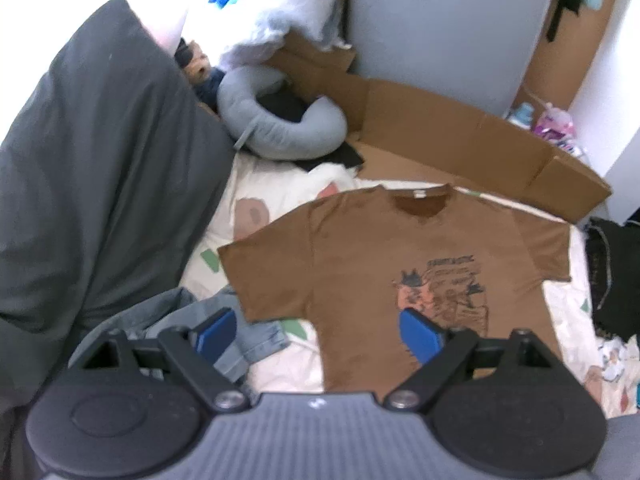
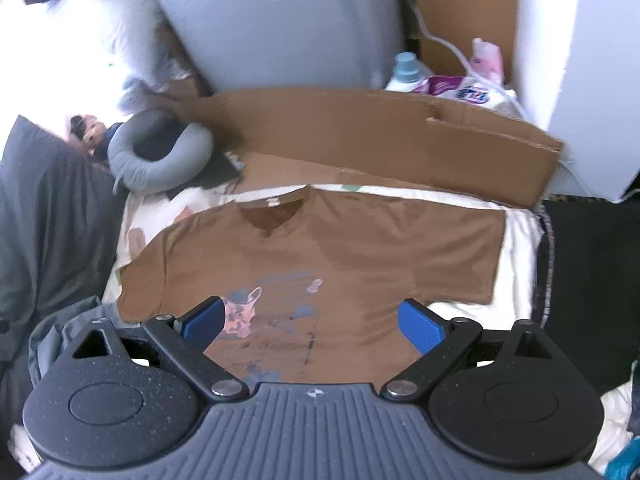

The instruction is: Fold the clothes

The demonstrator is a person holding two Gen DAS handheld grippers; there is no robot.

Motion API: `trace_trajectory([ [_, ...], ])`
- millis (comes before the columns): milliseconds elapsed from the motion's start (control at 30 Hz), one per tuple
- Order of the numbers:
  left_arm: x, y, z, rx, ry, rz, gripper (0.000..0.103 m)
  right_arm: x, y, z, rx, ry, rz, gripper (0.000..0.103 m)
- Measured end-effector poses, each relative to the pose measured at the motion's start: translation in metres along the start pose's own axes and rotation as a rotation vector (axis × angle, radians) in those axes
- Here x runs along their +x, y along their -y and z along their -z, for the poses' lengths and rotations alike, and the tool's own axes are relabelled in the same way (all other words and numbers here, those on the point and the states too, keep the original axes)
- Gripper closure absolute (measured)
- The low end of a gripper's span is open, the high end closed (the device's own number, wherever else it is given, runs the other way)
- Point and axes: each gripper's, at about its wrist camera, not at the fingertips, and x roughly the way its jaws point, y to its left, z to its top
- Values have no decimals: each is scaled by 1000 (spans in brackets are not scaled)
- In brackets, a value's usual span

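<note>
Blue-padded fingers of the left gripper are seen nearest the lens, spread wide with nothing pinched between them. One finger is held over a crumpled piece of pale blue denim, the other over the lower chest of a brown T-shirt.

The brown T-shirt is laid out flat, front side up, on a cream printed bedsheet. Its collar is pointed away from the camera and both short sleeves are spread outward. A faded cartoon print is shown on the chest. The near edge of one sleeve is lapped over the denim.

From the right wrist view, the right gripper is likewise seen with its blue pads set far apart and empty, held above the shirt's printed chest.

Beyond the collar, a flattened cardboard box is stood against a pale grey upright panel. A grey U-shaped neck pillow is placed near the shirt's far shoulder, beside a large dark grey duvet that is heaped along one side of the bed. A white pillow is seen behind it. A dark fabric item is laid at the opposite edge of the bed. Bottles and pink packages are glimpsed behind the cardboard.
</note>
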Motion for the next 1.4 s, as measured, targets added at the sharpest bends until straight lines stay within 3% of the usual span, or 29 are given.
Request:
trace_trajectory([
  [133,26,-8,3,-8,9,-3,15,18,-4,-3,-3,-17,-21,6],
  [433,109,-4,-18,-35,77,24,29,86,3,-17,-27,-8,-62,6],
  [567,153,7,-31,-57,98,37,43,118,15,-21,-45,11,-71,6],
  [733,202,17,-47,-107,95,50,52,151,34,-22,-45,17,-52,6],
  [867,239,20,-59,-123,108,46,74,175,53,-18,-32,46,-35,6],
  [1067,296,23,-71,-121,124,40,84,220,82,-12,-20,82,-4,7],
  [1233,332,22,-81,-122,127,23,84,254,95,-10,-27,96,38,9],
  [1400,367,19,-89,-117,123,-4,85,285,104,-12,-22,89,80,19],
])
